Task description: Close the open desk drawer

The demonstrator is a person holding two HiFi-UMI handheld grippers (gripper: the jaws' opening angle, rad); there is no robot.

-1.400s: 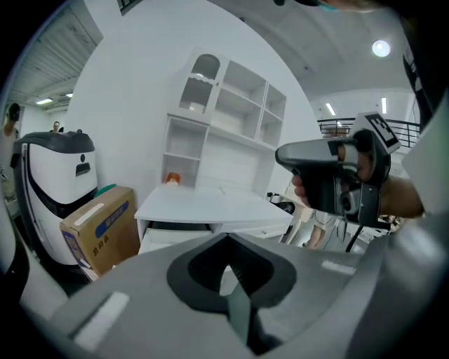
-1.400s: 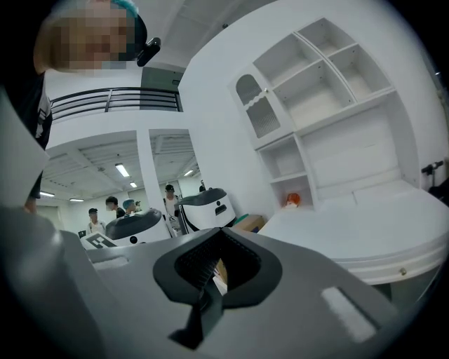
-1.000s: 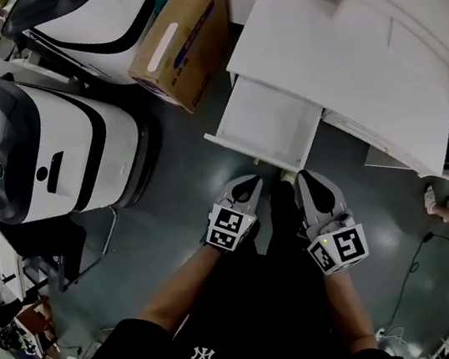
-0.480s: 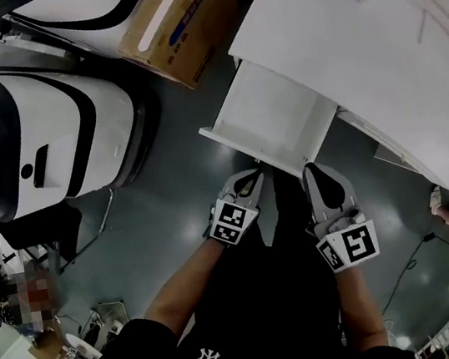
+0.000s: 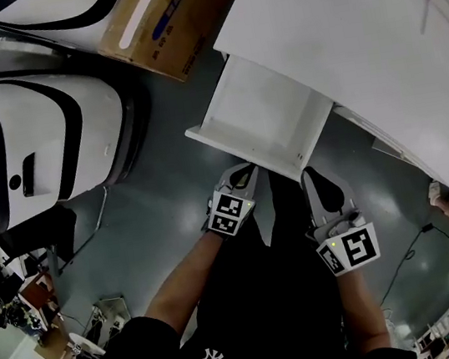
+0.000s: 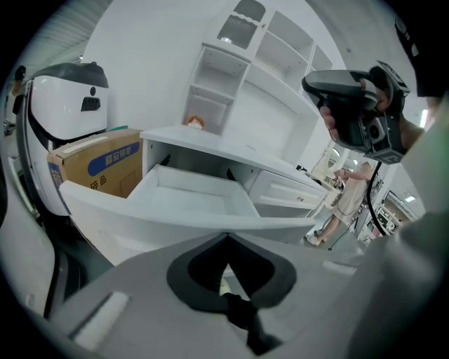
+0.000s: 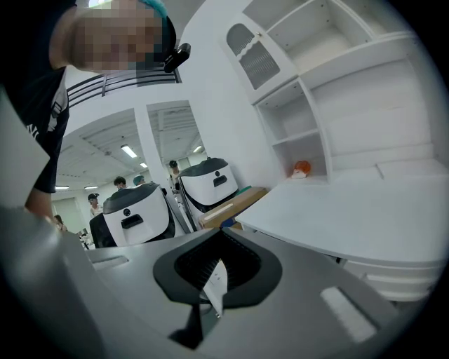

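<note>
Grey floor (image 5: 170,208) spreads under you, with a white table (image 5: 373,49) at the upper right, a cardboard box (image 5: 157,20) beside it and a big white-and-black machine (image 5: 32,137) to your left.

The drawer (image 5: 269,112) stands pulled well out of the table, open side up and bare inside. It sticks out toward you, down and to the left in the head view. Its long axis runs along the front panel, from upper left to lower right, across the direction in which it slides.

Your left gripper (image 5: 245,171) points at the middle of that front panel, tip just beside it; you cannot tell whether it touches. From the left gripper view, its jaws meet at the tip (image 6: 226,237), closed on nothing, with the drawer (image 6: 189,193) wide across the view just beyond.

Your right gripper (image 5: 312,175) sits near the drawer's right front corner. Its jaws are also closed together and empty (image 7: 223,231), aimed at the table edge (image 7: 351,210).
</note>
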